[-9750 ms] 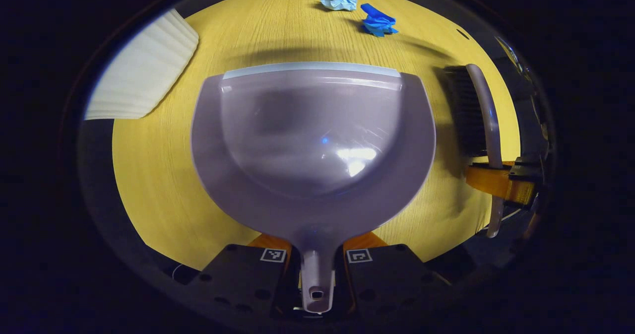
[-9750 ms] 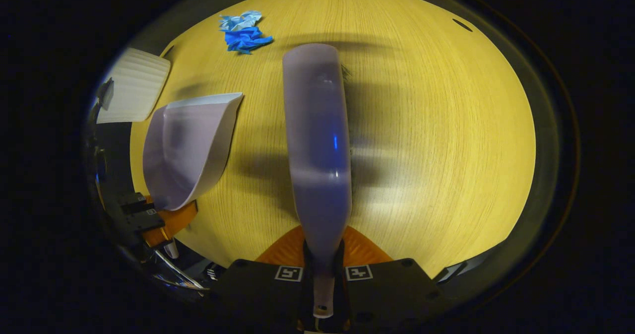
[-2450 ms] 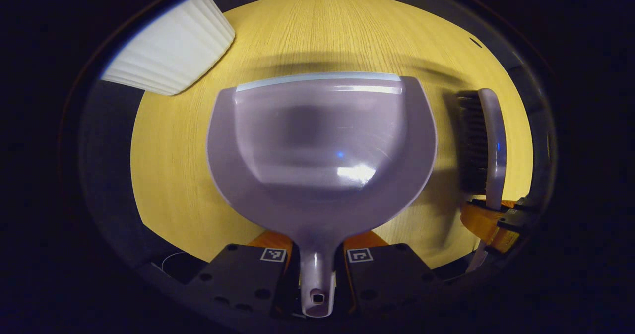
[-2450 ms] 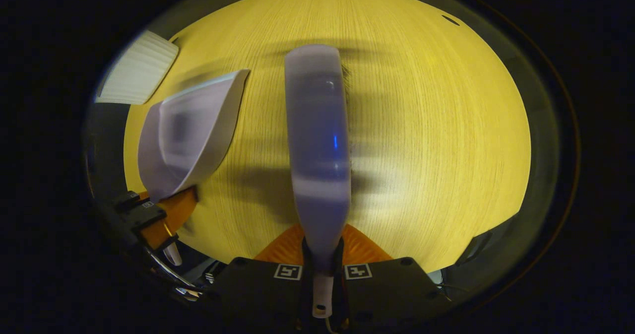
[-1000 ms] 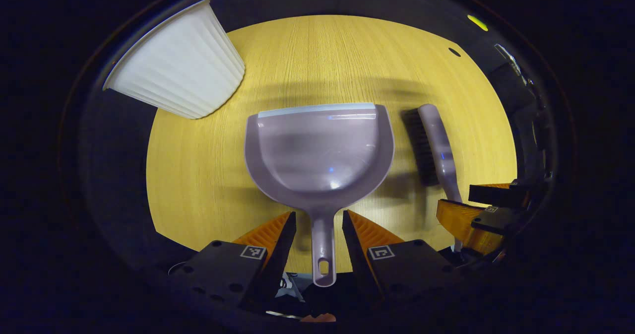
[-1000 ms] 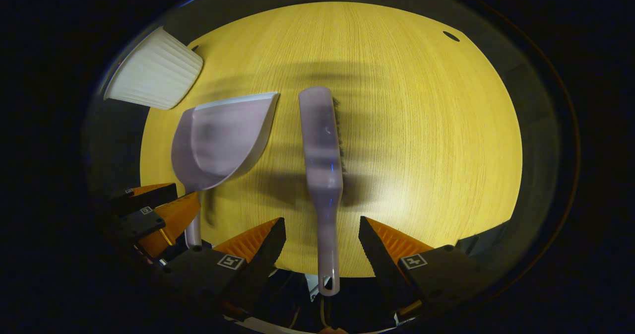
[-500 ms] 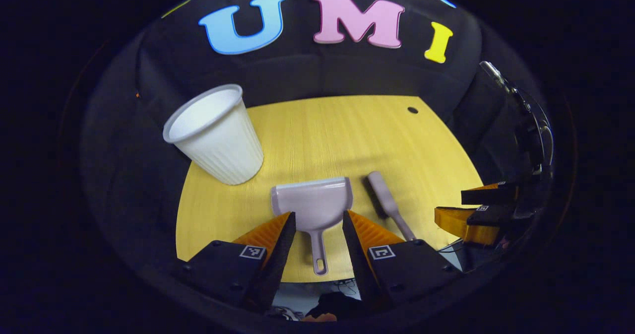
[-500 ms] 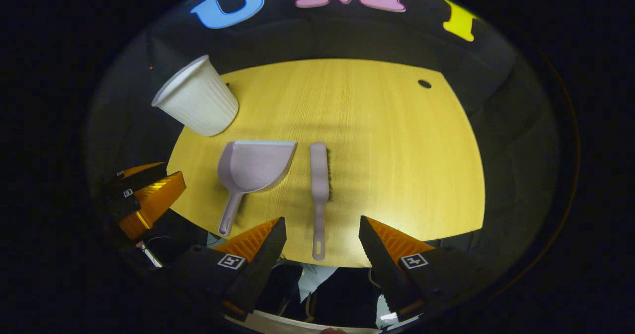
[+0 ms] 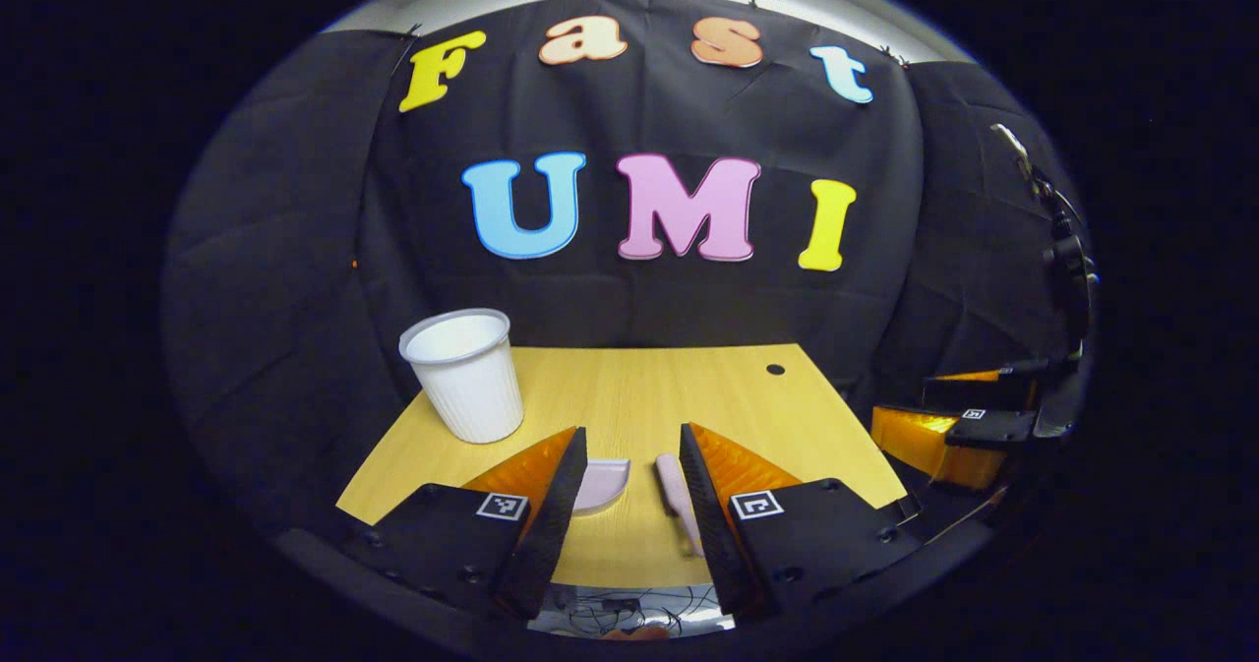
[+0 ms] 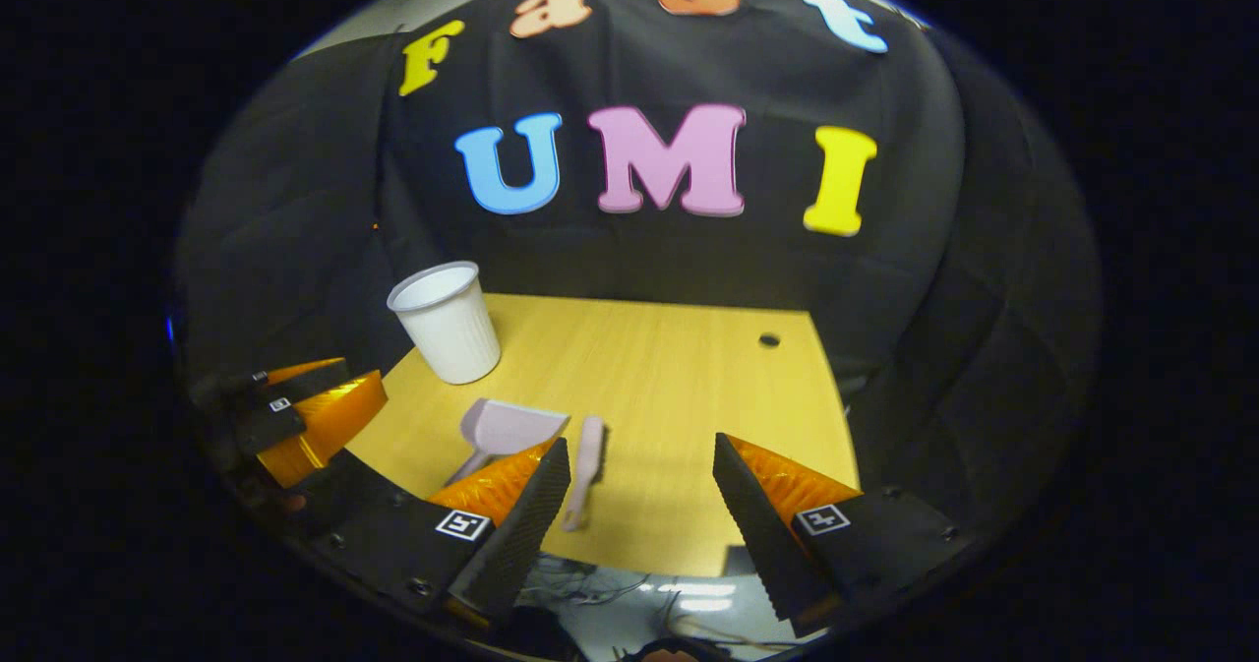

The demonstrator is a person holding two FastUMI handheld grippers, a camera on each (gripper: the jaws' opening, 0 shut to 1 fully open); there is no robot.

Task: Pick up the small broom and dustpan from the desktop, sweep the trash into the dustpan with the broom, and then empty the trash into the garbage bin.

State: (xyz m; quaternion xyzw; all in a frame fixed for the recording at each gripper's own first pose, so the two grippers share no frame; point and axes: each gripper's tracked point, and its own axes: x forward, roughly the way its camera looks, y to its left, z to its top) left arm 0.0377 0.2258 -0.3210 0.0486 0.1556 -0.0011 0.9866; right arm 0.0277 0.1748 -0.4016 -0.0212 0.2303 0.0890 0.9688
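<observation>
Right gripper view: broom (image 10: 584, 469) lengthwise, brush apparently far-pointing; both hand-held grippers (image 10: 639, 505) spread.

dustpan (image 9: 602, 482) half hidden behind own jaws, broom (image 9: 675, 490) likewise — bin (image 10: 448, 335) contents unseen

Bin (image 10: 448, 337) white, ribbed; dustpan (image 10: 502, 426), broom (image 10: 587, 455) seemingly lilac.

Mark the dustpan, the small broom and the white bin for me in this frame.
dustpan (image 10: 504, 424), right gripper view, on the inside of its scoop.
small broom (image 10: 587, 451), right gripper view, on the back of its head.
white bin (image 10: 450, 340), right gripper view, on its ribbed side wall.
</observation>
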